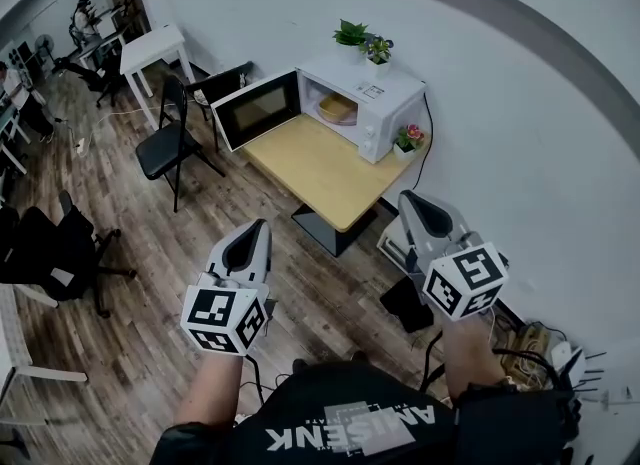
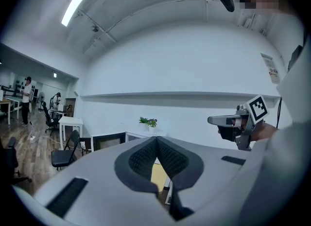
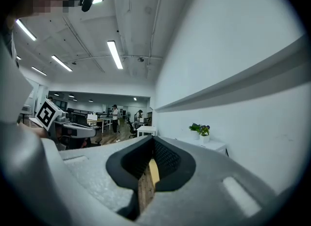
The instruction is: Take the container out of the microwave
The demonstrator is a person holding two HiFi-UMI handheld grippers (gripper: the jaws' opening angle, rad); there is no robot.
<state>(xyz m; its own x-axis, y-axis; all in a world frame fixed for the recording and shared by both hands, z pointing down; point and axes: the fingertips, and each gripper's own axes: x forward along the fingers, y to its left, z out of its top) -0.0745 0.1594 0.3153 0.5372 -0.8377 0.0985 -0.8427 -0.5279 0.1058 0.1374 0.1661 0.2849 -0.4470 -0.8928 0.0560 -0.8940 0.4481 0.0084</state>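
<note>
A white microwave (image 1: 375, 103) stands at the far end of a wooden table (image 1: 320, 173), its door (image 1: 257, 108) swung open to the left. Inside sits a tan container (image 1: 337, 109). Both grippers are held in the air well short of the table, apart from the microwave. My left gripper (image 1: 257, 227) is shut and empty, as the left gripper view confirms (image 2: 156, 140). My right gripper (image 1: 411, 199) is shut and empty too (image 3: 152, 142). Each gripper shows in the other's view: the right gripper (image 2: 238, 121), the left gripper (image 3: 63, 129).
Two potted plants (image 1: 362, 41) stand on the microwave, a small flowering one (image 1: 408, 139) beside it. A black folding chair (image 1: 170, 143) is left of the table, a white table (image 1: 155, 48) behind it. Cables (image 1: 530, 343) lie by the wall at right.
</note>
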